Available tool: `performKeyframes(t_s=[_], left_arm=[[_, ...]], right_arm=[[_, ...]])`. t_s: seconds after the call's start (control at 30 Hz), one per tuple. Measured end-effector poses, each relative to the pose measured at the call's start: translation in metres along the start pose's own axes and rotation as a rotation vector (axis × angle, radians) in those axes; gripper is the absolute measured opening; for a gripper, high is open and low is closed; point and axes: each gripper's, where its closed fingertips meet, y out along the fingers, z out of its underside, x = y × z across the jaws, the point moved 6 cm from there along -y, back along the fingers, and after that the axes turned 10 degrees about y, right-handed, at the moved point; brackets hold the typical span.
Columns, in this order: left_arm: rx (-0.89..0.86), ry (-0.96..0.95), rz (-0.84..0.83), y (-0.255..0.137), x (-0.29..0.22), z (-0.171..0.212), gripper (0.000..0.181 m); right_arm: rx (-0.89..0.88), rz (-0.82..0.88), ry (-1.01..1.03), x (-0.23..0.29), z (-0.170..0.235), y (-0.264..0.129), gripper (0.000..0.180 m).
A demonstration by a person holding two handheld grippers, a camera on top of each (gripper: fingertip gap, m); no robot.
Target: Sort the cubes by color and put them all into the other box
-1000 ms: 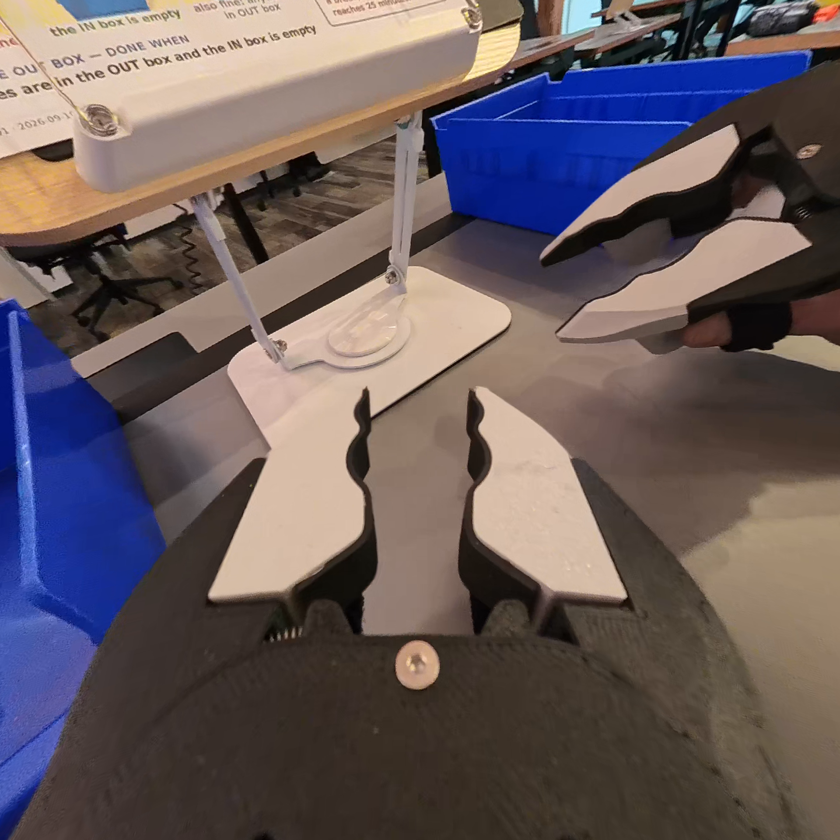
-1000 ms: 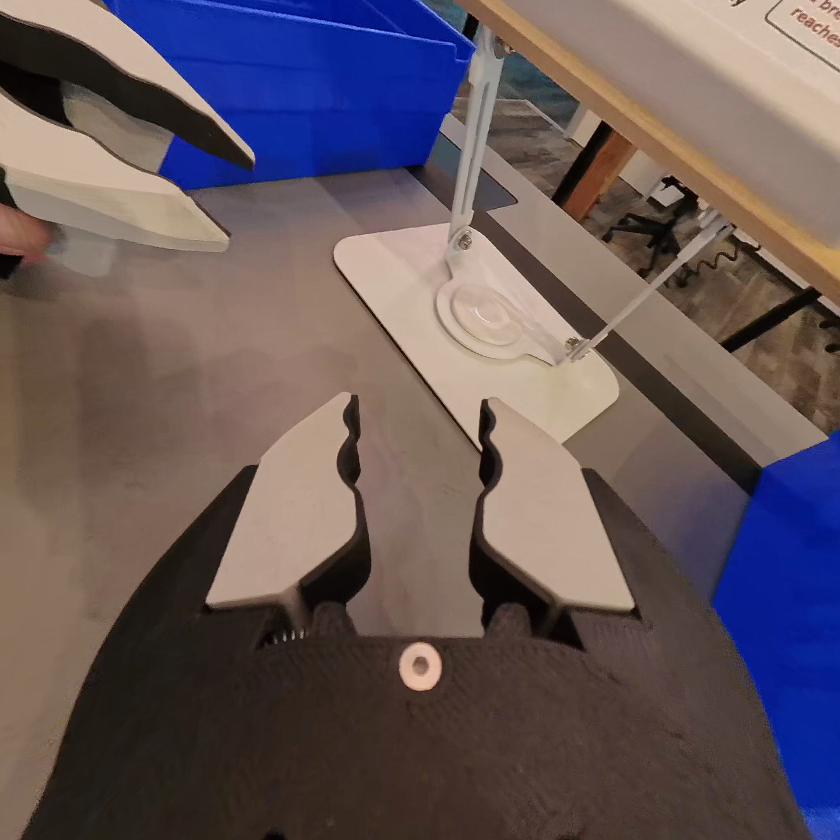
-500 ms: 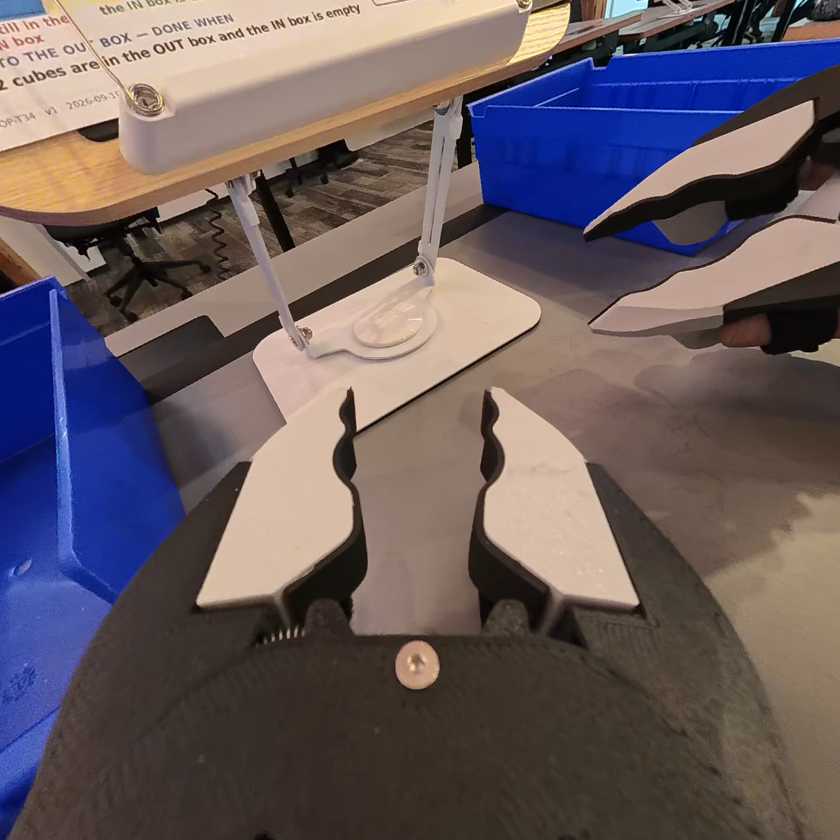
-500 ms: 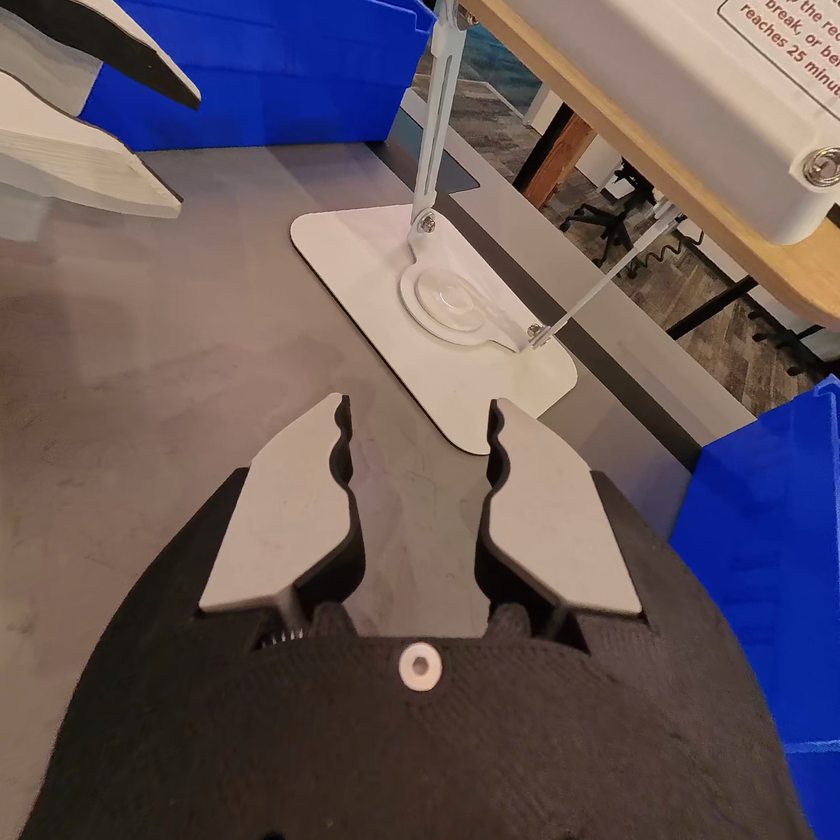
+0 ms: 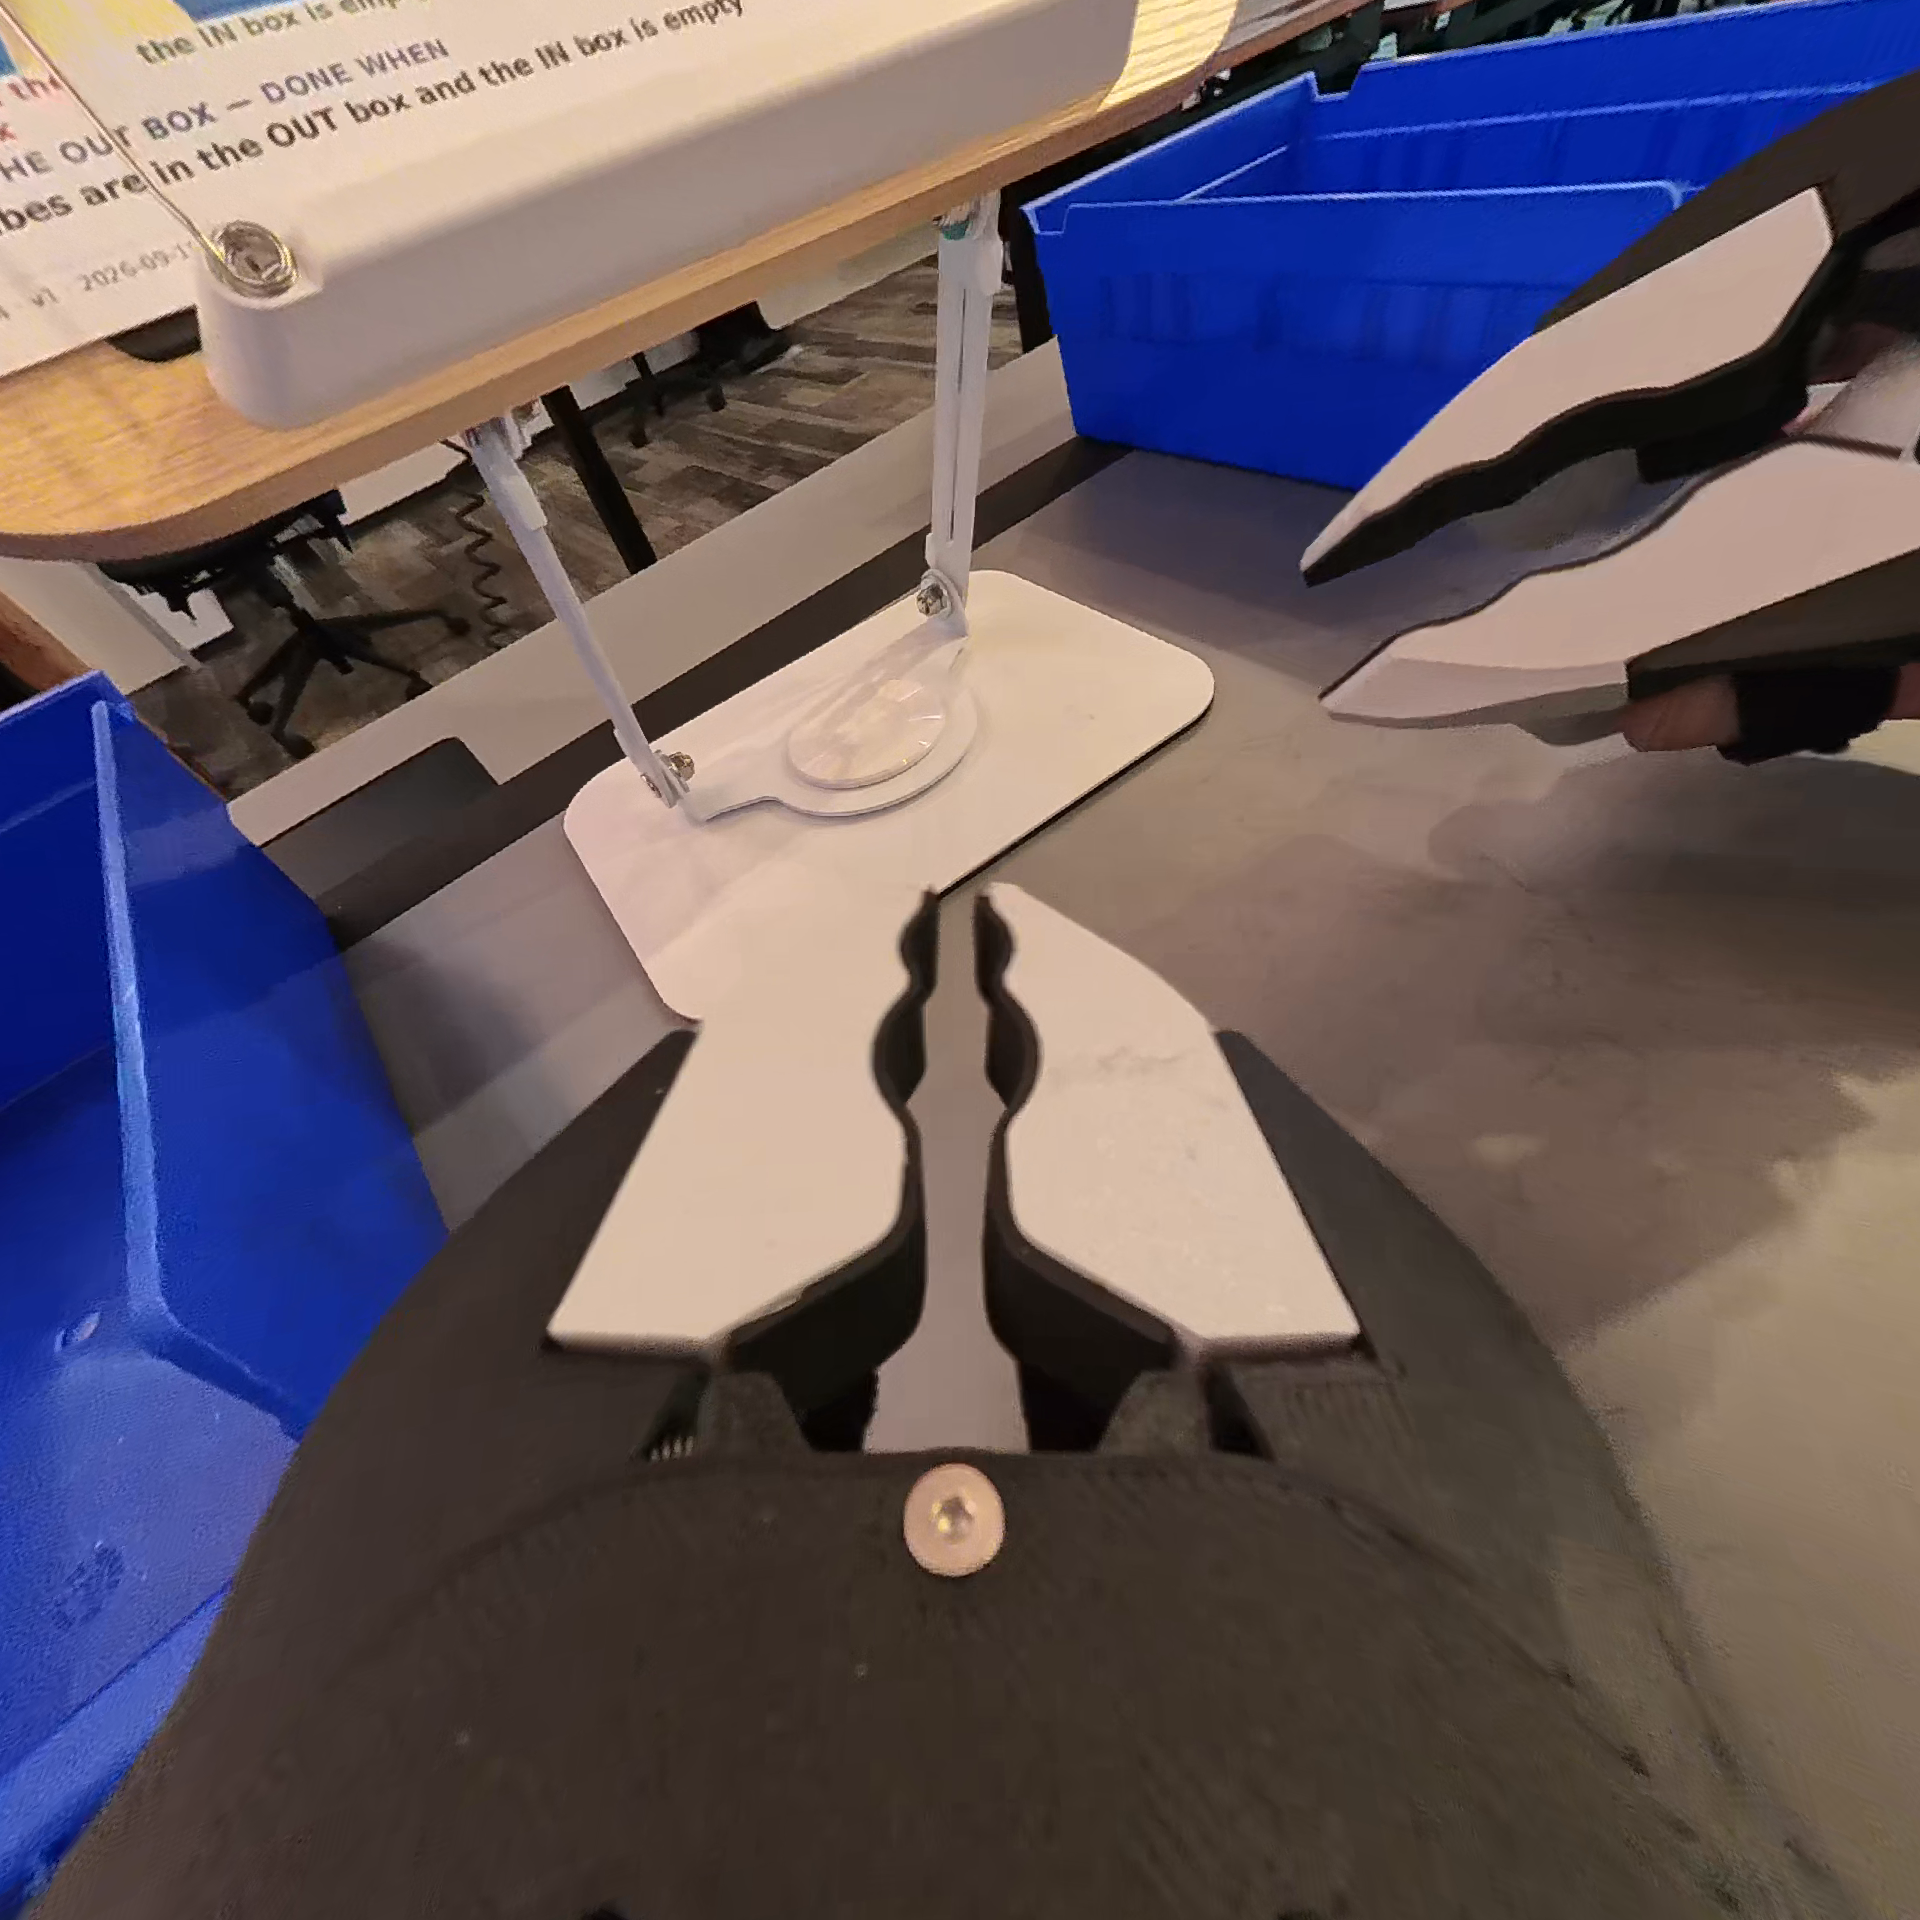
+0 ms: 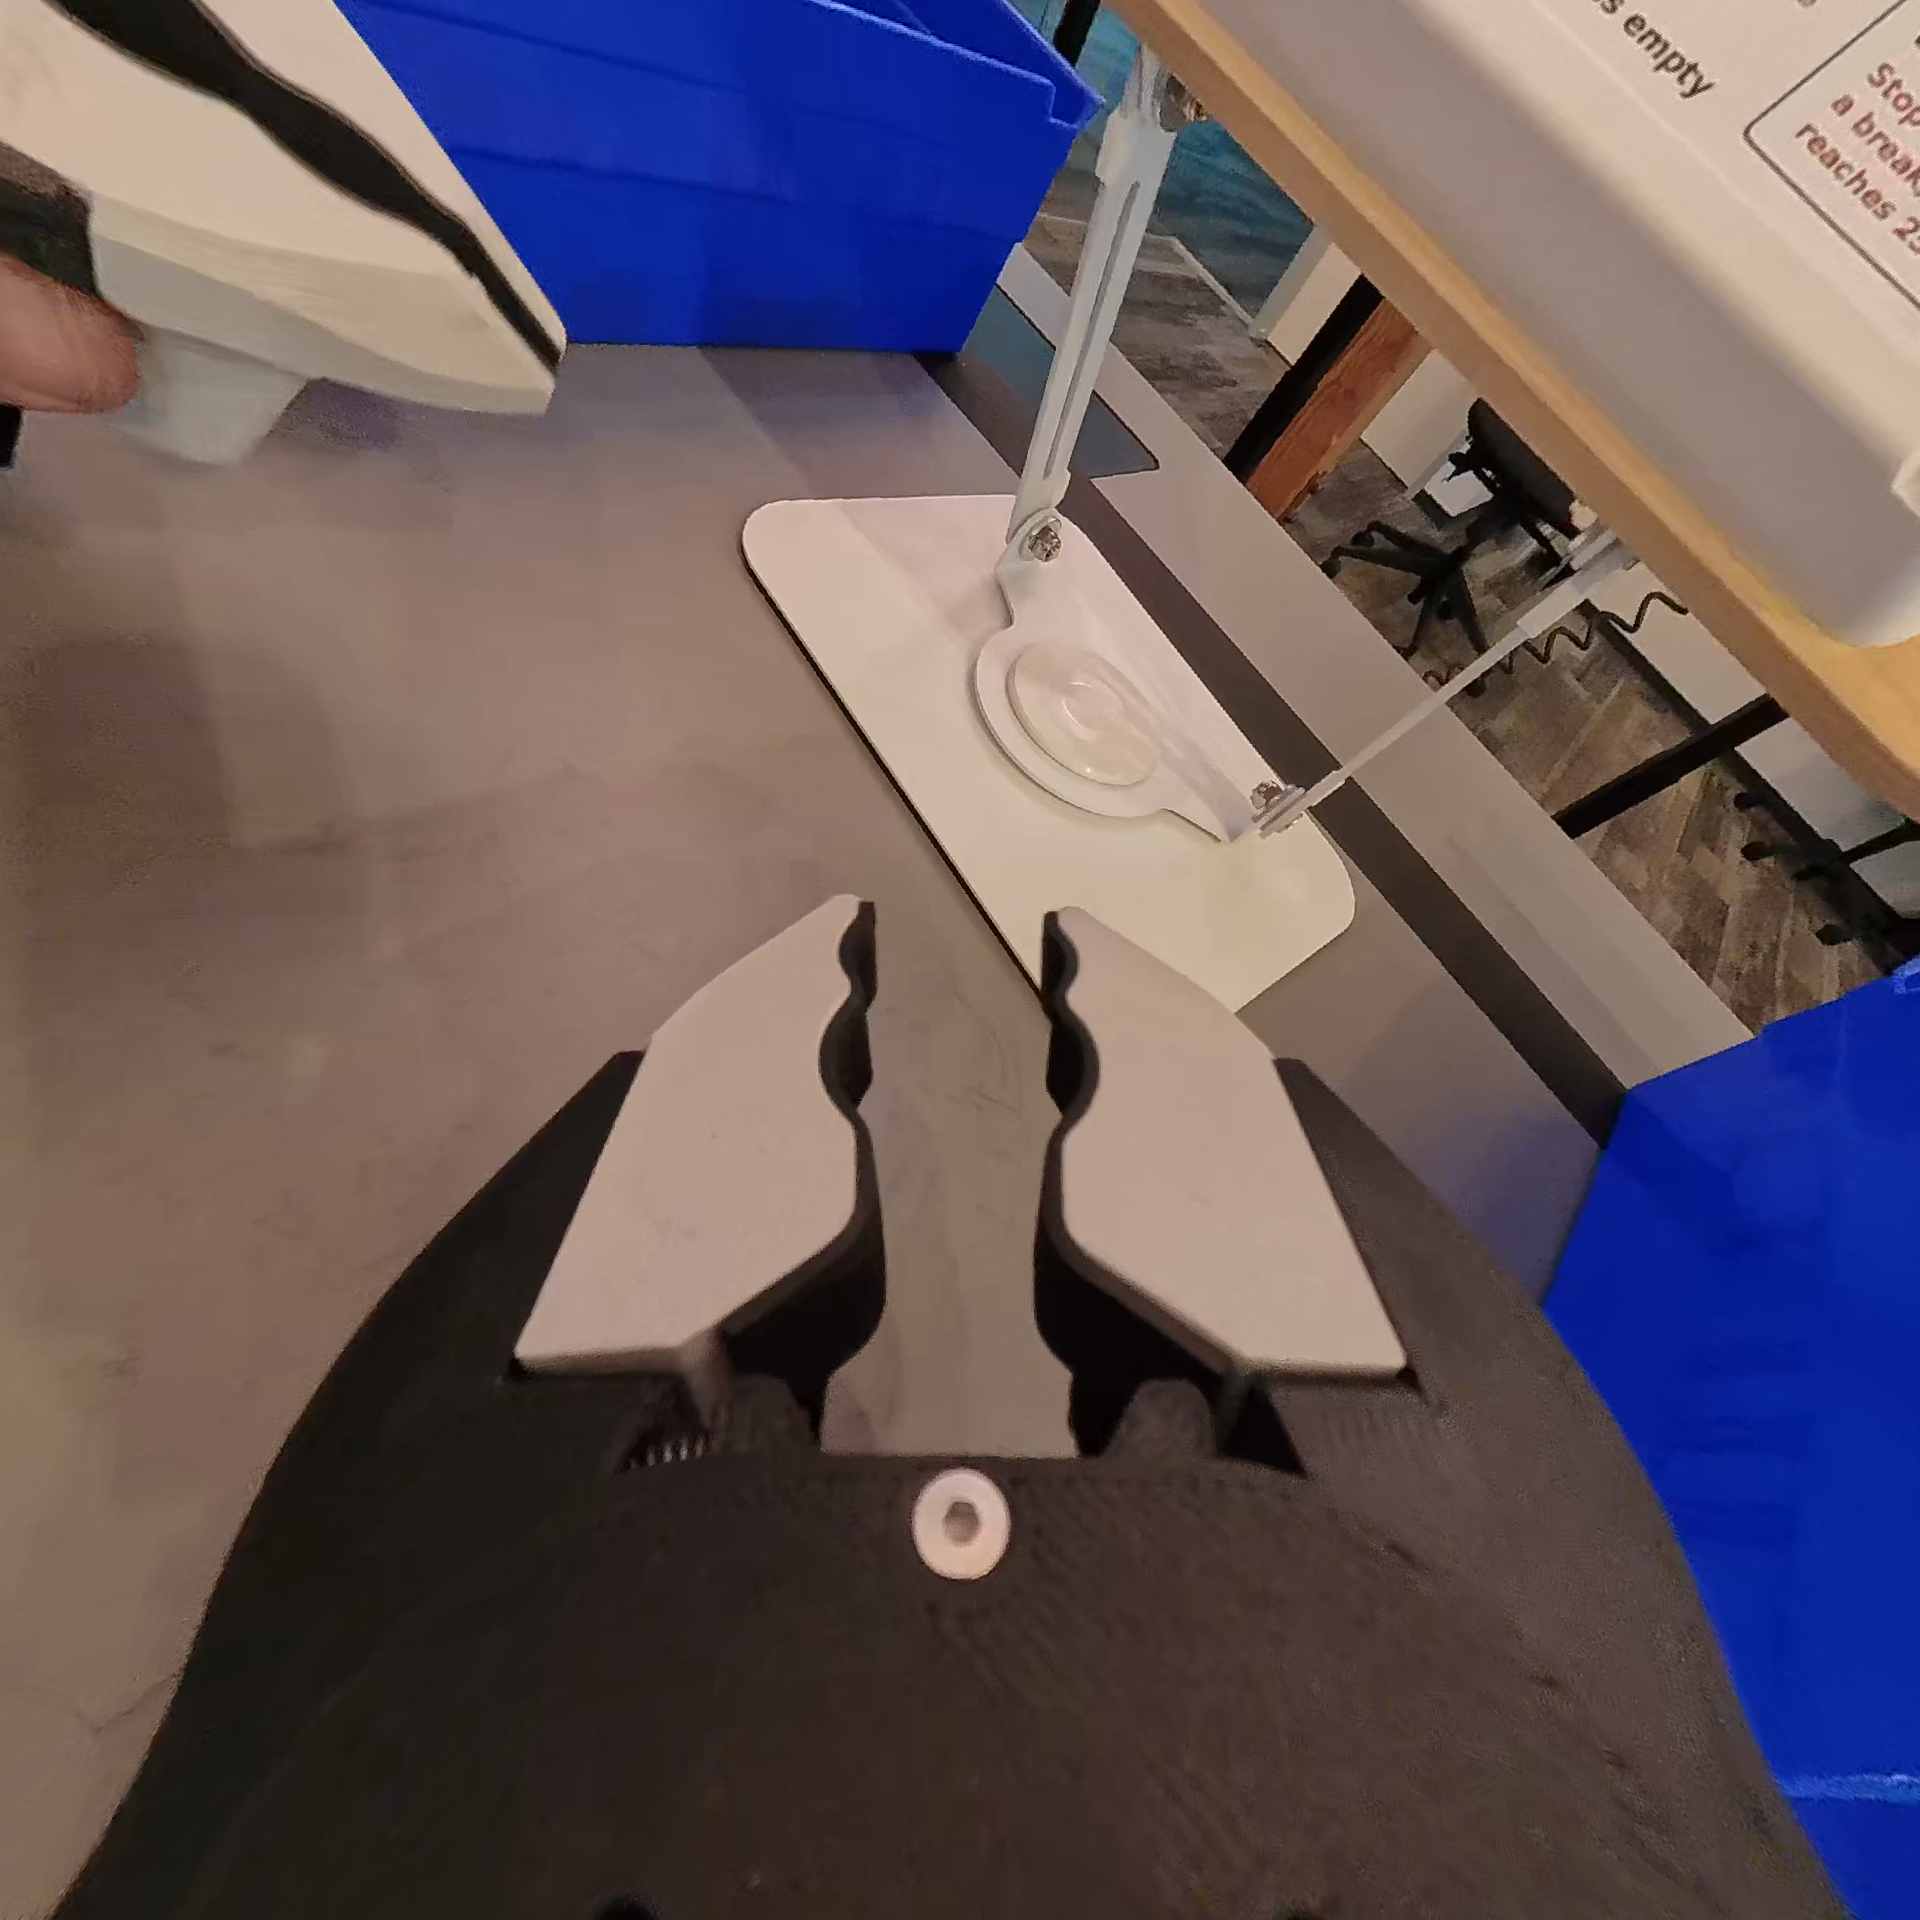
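Observation:
No cubes show in either view. My left gripper (image 5: 956,904) is empty over the grey table (image 5: 1455,1039), its fingers drawn almost together with a thin slit between the tips. My right gripper (image 6: 954,914) is also empty, its fingers a moderate gap apart. Each gripper shows in the other's view, the right one (image 5: 1320,639) at the right edge and the left one (image 6: 540,353) at the top left. One blue box (image 5: 156,1143) is at my left, also seen far off (image 6: 727,156). The other blue box (image 5: 1299,312) is at the far right, also seen close (image 6: 1766,1351).
A white stand base (image 5: 883,748) sits at the table's back edge between the boxes and also shows in the right wrist view (image 6: 1039,707). Its thin arms hold a white sign board (image 5: 623,156) overhead. Office chairs and wooden tables stand beyond the table. The white stand base (image 5: 883,748) is about equally far from each gripper, around 15 cm. My right wrist view (image 6: 1065,720) looks at it from another angle.
My left gripper's fingers have closed from a wide gap to a thin slit. My right gripper's fingers have narrowed somewhat. Both grippers have shifted slightly over the table.

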Motion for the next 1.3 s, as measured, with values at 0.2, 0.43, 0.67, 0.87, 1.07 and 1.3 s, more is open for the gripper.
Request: performKeyframes(t_s=[0.2,0.43,0.67,0.87,1.07,1.3], left_arm=[[-0.018,0.005,0.02,-0.003,-0.001,-0.003,0.001],[-0.057,0.06,0.019,-0.012,-0.002,-0.012,0.008],[-0.077,0.117,-0.034,-0.021,0.005,-0.017,0.017],[-0.114,0.15,-0.106,-0.036,0.025,-0.028,0.021],[-0.164,0.225,-0.203,-0.055,0.059,-0.047,0.02],[-0.222,0.349,-0.336,-0.069,0.108,-0.088,0.02]], right_arm=[[-0.007,-0.015,-0.007,0.002,0.0,-0.002,0.029],[-0.01,-0.037,-0.001,0.004,0.002,-0.002,0.031],[-0.008,-0.057,-0.004,0.007,0.002,-0.001,0.033],[-0.009,-0.068,-0.007,0.009,0.002,0.0,0.033],[-0.012,-0.079,-0.007,0.01,0.002,0.0,0.033],[-0.012,-0.077,0.005,0.007,0.004,0.001,0.034]])
